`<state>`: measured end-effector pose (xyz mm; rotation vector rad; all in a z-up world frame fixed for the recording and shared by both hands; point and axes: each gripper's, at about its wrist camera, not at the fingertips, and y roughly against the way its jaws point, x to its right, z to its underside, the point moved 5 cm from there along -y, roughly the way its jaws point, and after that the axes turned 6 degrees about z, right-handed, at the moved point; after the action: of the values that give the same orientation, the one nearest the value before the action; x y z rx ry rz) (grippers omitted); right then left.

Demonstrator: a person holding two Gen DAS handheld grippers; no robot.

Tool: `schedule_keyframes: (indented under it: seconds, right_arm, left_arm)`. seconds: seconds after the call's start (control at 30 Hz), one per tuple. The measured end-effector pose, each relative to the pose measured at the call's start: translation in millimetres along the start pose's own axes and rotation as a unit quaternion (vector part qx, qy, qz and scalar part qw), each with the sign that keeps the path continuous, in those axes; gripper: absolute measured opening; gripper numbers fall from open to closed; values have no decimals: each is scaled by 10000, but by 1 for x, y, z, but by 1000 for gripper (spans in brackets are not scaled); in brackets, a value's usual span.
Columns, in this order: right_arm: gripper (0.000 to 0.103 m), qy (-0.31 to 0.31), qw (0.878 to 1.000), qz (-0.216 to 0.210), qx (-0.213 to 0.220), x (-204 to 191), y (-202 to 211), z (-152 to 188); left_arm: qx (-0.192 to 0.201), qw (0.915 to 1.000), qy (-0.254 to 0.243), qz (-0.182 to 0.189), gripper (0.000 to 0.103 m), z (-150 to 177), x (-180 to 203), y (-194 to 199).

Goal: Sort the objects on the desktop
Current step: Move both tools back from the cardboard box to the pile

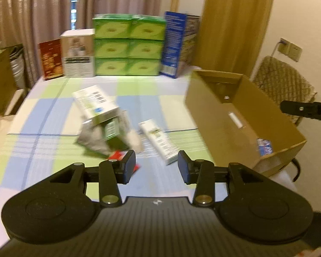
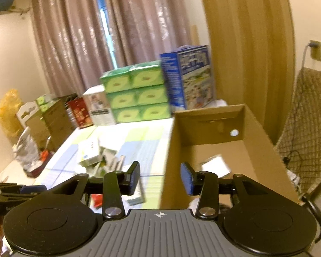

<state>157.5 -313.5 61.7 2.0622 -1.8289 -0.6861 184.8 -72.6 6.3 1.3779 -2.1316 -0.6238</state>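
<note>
A pile of small items lies mid-table: a white and green box (image 1: pixel 95 105) leans on a silver pouch (image 1: pixel 94 138), with a long white box (image 1: pixel 159 142) to its right and a red packet (image 1: pixel 117 155) by my left finger. My left gripper (image 1: pixel 156 167) is open and empty, just short of them. An open cardboard box (image 1: pixel 244 120) stands at the right with a small blue item (image 1: pixel 264 146) inside. My right gripper (image 2: pixel 160 181) is open and empty over the box's near left wall (image 2: pixel 175 160); a white item (image 2: pixel 216 165) lies blurred inside.
Stacked green boxes (image 1: pixel 128 45), a blue carton (image 1: pixel 177 42), a white box (image 1: pixel 78 53) and a red box (image 1: pixel 51 59) line the table's far edge. A chair (image 1: pixel 284 85) stands right of the cardboard box. Boxes and bags (image 2: pixel 32 128) crowd the left side.
</note>
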Motion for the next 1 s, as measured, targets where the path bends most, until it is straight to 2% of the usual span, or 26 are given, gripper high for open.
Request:
schedule_keyframes:
  seconds: [0.17,0.33,0.47,0.73,0.87,1.0]
  right_arm:
    - [59,218,9992,-334,-33,-36,0,10]
    - [68,538,9963,-651,-144,-72,-7,23]
    - [75,775,9936,-767,-280,-93,-20,37]
    - [78,1105,9893,-728,-620,-110,-66,63]
    - [78,1146,9885,-598,-790,-108,-96,72]
    - [78,1260,9872,-446,-872,-105,-123,79]
  left_arm:
    - [-34,9995,70,-322,46,16,-34,20]
    - [-98,9982,153,-569,53,29,-64,31]
    - [-158,9969,122,-755,66,39,-83,32]
    - [-229,9957,-115,-895,84,47,-107,12]
    - [-246,9958,-306,-826,89,48,-114,-8]
    - [-323,9966,-405,-647,89,47,-120,-29]
